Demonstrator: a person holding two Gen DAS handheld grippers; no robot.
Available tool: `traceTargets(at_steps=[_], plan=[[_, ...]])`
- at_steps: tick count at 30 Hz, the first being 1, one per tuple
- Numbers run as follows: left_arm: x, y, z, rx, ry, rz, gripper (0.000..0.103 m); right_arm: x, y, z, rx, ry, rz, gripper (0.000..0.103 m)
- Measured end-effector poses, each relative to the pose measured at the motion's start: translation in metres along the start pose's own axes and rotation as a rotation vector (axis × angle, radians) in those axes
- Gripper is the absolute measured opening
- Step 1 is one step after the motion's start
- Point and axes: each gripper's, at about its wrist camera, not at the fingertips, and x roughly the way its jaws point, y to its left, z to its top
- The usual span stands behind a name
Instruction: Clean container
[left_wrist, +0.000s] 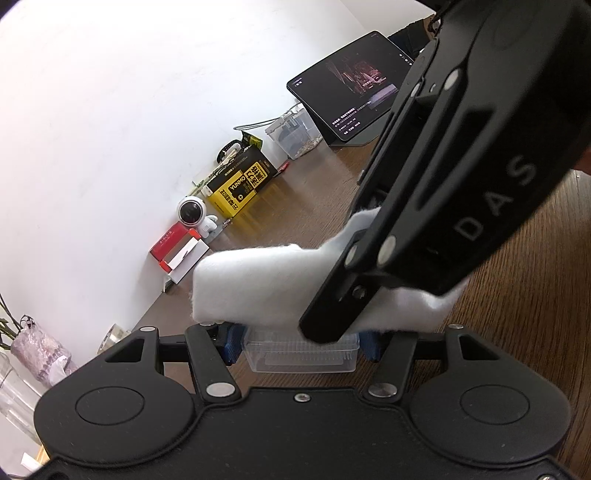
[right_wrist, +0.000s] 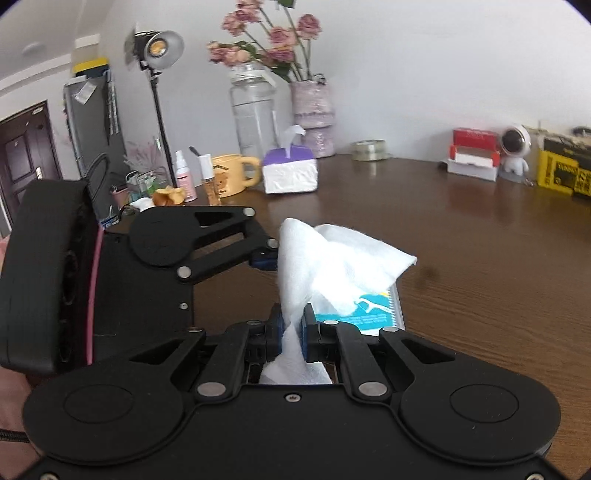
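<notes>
The left gripper (left_wrist: 301, 345) is clamped on a clear plastic container (left_wrist: 301, 356), its blue pads pressed to the two short sides. The right gripper (right_wrist: 291, 326) pinches a white wipe (right_wrist: 332, 262) tightly between its pads — the cloth billows out over the container (right_wrist: 380, 314), covering most of its teal label. Beyond the container, the brown table (right_wrist: 480, 258) carries a tissue pack (right_wrist: 290, 171) and a yellow mug (right_wrist: 231, 175).

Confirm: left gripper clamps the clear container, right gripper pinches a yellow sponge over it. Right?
One error: it is not a yellow sponge. The right gripper pinches a white wipe, as the right wrist view shows. The rest stands: the left gripper clamps the clear container, with the wipe over it.
</notes>
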Motion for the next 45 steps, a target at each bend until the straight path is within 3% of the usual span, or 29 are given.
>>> traceTargets(at_steps=[10, 20, 24, 30, 33, 41, 45], plan=[[0.002, -0.001, -0.001, -0.003, 0.0, -0.001, 0.059, -0.001, -0.031, -0.006, 0.056, 0.02, -0.173, 0.009], [0.001, -0.003, -0.001, -0.004, 0.0, -0.002, 0.059, 0.001, 0.012, 0.001, -0.032, -0.002, 0.016, 0.009], [0.002, -0.004, -0.001, -0.005, 0.001, -0.003, 0.059, 0.0, 0.01, 0.001, -0.032, 0.005, -0.005, 0.009], [0.001, -0.005, 0.0, 0.0, 0.0, 0.001, 0.059, 0.0, -0.02, 0.001, 0.03, 0.02, -0.132, 0.009], [0.001, -0.005, 0.0, 0.0, -0.001, 0.001, 0.059, -0.001, -0.028, -0.001, 0.056, 0.021, -0.157, 0.009], [0.002, -0.008, 0.001, 0.002, -0.001, 0.002, 0.059, -0.002, -0.002, -0.004, 0.02, 0.008, -0.028, 0.009], [0.0, -0.01, 0.001, 0.003, -0.001, 0.002, 0.059, -0.002, -0.001, -0.005, 0.022, 0.009, -0.017, 0.009]])
